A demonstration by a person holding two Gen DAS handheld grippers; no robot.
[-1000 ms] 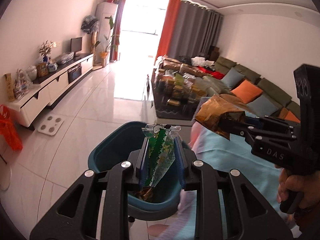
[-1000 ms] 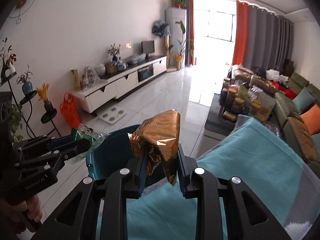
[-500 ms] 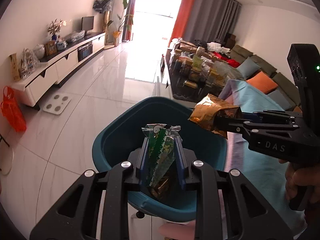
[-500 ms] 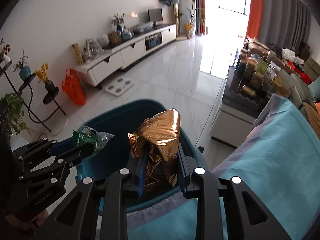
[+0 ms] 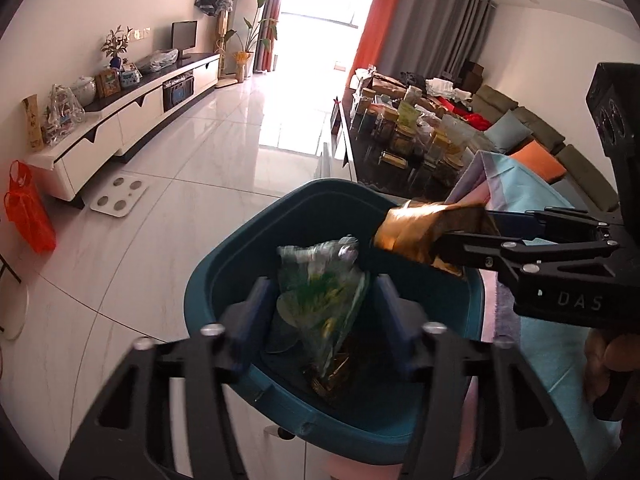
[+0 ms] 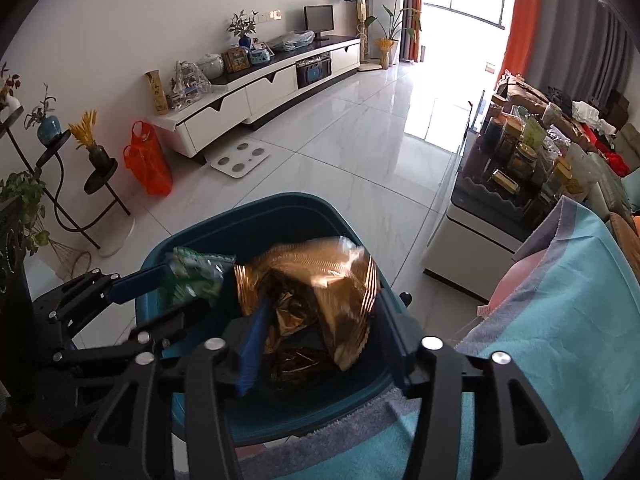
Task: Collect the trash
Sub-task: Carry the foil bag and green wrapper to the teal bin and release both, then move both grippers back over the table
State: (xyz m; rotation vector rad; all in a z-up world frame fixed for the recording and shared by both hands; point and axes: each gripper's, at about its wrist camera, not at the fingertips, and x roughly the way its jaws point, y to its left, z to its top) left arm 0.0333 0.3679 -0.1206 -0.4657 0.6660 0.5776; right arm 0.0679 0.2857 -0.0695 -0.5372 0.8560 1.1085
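A teal bin [image 5: 320,188] [image 6: 256,208] stands on the floor below both grippers, with dark wrappers lying at its bottom. My left gripper [image 5: 323,292] hangs over it and its jaws are opening. A green-and-clear wrapper [image 5: 320,296] sits blurred and loose between them, clear of both pads. My right gripper [image 6: 322,312] is also over the bin with its jaws opening. A crumpled gold foil wrapper [image 6: 316,280] hangs loose between its blue pads. Each view shows the other gripper from the side: the right gripper [image 5: 404,240] and the left gripper [image 6: 168,284].
A teal blanket [image 6: 560,320] lies on the surface right of the bin. Beyond it a low table [image 6: 480,216] is crowded with jars. A white TV cabinet [image 6: 256,96], an orange bag [image 6: 148,160], a floor scale [image 6: 240,158] and a plant stand [image 6: 60,184] line the left.
Both grippers came down over the bin. Their jaws, which were shut on the two wrappers, have spread apart, and both wrappers now sit loose and blurred.
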